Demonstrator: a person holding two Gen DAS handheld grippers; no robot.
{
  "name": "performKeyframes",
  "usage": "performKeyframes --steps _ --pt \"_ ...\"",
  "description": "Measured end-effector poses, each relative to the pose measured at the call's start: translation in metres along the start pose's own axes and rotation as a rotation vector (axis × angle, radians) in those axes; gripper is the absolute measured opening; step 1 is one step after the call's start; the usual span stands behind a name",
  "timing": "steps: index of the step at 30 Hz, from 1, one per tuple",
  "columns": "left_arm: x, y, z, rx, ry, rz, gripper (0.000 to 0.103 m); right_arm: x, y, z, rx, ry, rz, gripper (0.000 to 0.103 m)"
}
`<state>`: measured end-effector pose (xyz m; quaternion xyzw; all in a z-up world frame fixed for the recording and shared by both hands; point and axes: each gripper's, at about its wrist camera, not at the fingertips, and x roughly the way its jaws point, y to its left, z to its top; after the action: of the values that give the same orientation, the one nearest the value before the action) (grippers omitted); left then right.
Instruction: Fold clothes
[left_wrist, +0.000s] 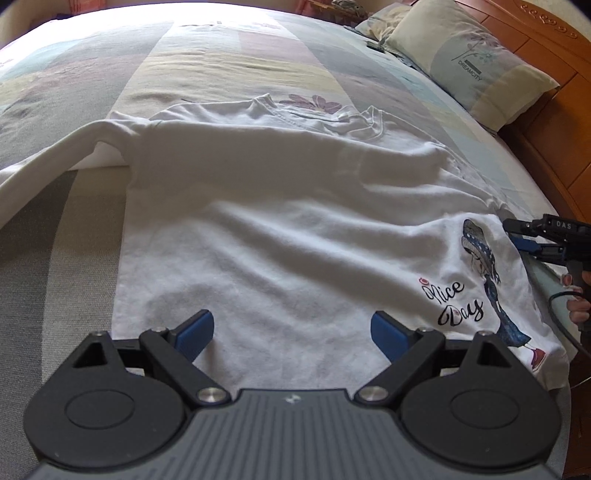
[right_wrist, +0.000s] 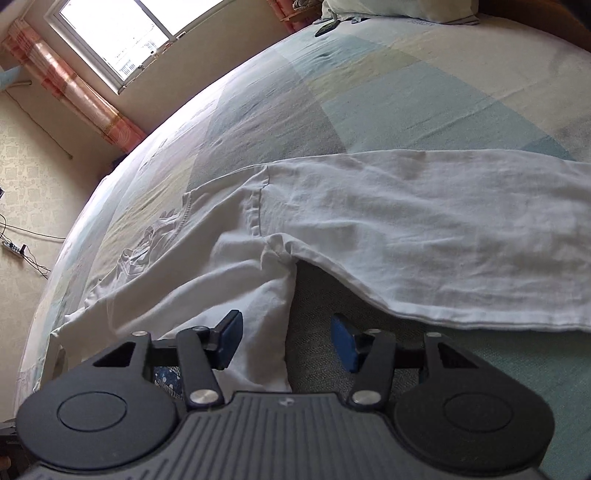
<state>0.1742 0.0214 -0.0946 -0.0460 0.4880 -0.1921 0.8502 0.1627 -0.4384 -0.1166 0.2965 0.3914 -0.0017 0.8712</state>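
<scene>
A white long-sleeved shirt (left_wrist: 280, 221) lies spread back-up on the bed, its right edge folded over so a "Nice Day" girl print (left_wrist: 476, 280) shows. My left gripper (left_wrist: 291, 332) is open and empty, just above the shirt's lower hem. My right gripper (right_wrist: 286, 341) is open and empty, over the folded side edge near the armpit of the shirt (right_wrist: 406, 229); it also shows in the left wrist view (left_wrist: 517, 236) at the shirt's right edge. One sleeve (left_wrist: 55, 162) trails left, the other (right_wrist: 461, 240) lies across the bed.
The patchwork bedspread (left_wrist: 229, 62) covers the bed. A pillow (left_wrist: 476, 59) lies against the wooden headboard (left_wrist: 546, 122) at the right. A window (right_wrist: 110, 33), pink curtain (right_wrist: 74, 88) and a floor power strip (right_wrist: 13, 247) lie beyond the bed.
</scene>
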Motion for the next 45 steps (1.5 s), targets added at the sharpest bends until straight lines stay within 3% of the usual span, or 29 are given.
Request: performKeyframes --steps 2,3,4,5,6,11,14,20,22,29,31,34,45 --pt "0.001 0.001 -0.002 -0.002 0.007 0.010 0.092 0.013 0.007 0.003 -0.043 -0.038 -0.009 0.059" --pt "0.002 0.001 -0.002 -0.002 0.010 0.015 0.092 0.017 0.012 0.004 -0.066 -0.045 -0.022 0.053" --pt "0.002 0.002 -0.002 0.002 0.012 0.017 0.092 0.020 0.015 0.004 -0.075 -0.042 -0.032 0.030" --pt "0.002 0.003 -0.002 0.007 0.013 0.020 0.092 0.023 0.016 0.005 -0.062 -0.026 -0.019 0.015" --pt "0.002 0.003 0.000 0.010 0.012 0.031 0.092 0.024 0.016 0.006 -0.049 -0.018 -0.007 0.008" --pt "0.001 0.004 0.002 0.034 0.007 0.078 0.092 0.014 0.007 0.028 -0.003 -0.075 -0.038 0.009" --pt "-0.003 -0.003 -0.004 0.083 0.000 0.067 0.092 -0.004 0.006 0.025 -0.015 -0.037 -0.009 0.014" --pt "-0.010 -0.034 -0.029 0.309 -0.002 0.084 0.092 -0.062 0.039 -0.033 -0.249 0.034 -0.020 0.022" --pt "-0.014 -0.045 -0.042 0.393 -0.013 0.098 0.092 -0.076 0.059 -0.058 -0.361 0.057 -0.018 0.033" --pt "-0.025 -0.034 -0.081 0.336 0.049 0.103 0.095 -0.107 0.112 -0.131 -0.612 0.105 0.100 0.035" --pt "-0.030 -0.028 -0.084 0.318 0.052 0.109 0.095 -0.109 0.123 -0.152 -0.725 0.159 0.145 0.047" --pt "-0.031 -0.024 -0.084 0.299 0.054 0.125 0.095 -0.101 0.135 -0.180 -0.896 0.242 0.142 0.049" --pt "-0.028 -0.023 -0.085 0.283 0.049 0.126 0.098 -0.081 0.146 -0.239 -1.458 0.315 0.073 0.054"
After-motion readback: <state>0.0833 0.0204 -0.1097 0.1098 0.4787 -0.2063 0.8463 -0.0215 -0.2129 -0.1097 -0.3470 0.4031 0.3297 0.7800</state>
